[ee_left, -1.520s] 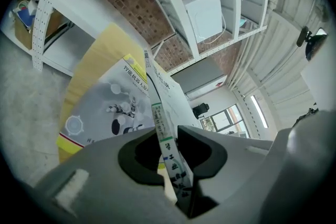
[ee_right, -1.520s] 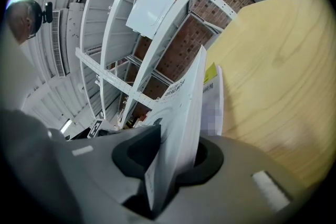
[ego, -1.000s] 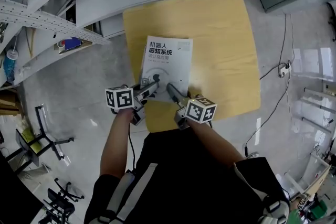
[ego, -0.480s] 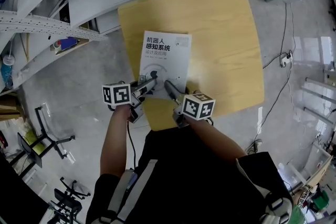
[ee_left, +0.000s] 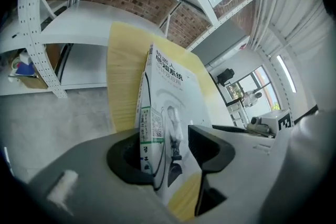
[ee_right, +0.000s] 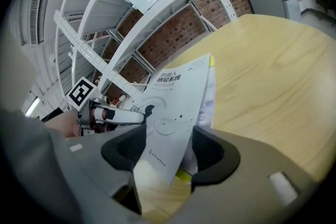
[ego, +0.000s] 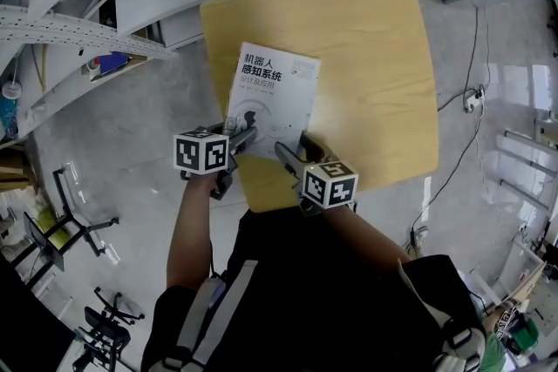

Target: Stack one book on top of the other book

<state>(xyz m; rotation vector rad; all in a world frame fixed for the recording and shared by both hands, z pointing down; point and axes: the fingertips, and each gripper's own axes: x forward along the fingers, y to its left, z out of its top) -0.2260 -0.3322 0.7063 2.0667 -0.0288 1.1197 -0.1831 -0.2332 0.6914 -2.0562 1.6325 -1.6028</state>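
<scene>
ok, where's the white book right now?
In the head view the white book sits left of centre on the wooden table, its near edge between the opening jaws of the left gripper and right gripper.

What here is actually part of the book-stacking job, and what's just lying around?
Part of the job:
- top book, white cover
- lower book, underneath it
- left gripper and right gripper, jaws opening, the stack's near corners between them
- table

Just lying about:
- white shelving
- chair on the floor
- cable on the floor
</scene>
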